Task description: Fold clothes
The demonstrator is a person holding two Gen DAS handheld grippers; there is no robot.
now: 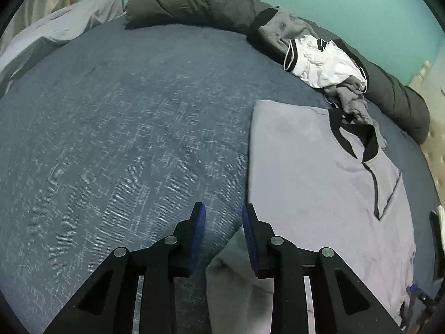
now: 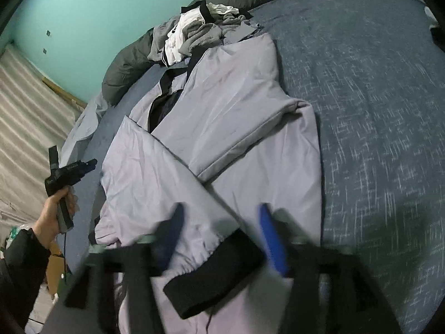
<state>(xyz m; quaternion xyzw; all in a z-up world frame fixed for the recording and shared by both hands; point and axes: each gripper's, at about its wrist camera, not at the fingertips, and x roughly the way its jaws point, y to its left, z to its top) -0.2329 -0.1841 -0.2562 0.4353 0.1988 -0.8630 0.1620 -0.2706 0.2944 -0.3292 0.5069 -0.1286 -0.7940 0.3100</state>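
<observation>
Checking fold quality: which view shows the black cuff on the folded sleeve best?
The right wrist view: the black cuff lies close below the camera on the lavender jacket. The left wrist view shows no cuff.

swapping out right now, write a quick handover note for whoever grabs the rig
Left tool: open, nothing between its pads, over the blue bedspread beside the jacket.
Right tool: open, blurred, over the jacket's black cuff; not gripping it.
Grey jacket: flat on the bed, both sleeves crossed over the body.
Pile of unfolded clothes: at the far edge against the dark rolled duvet.
Done: sleeves folded in.
Left: fold the jacket's body over, then do the pile.
</observation>
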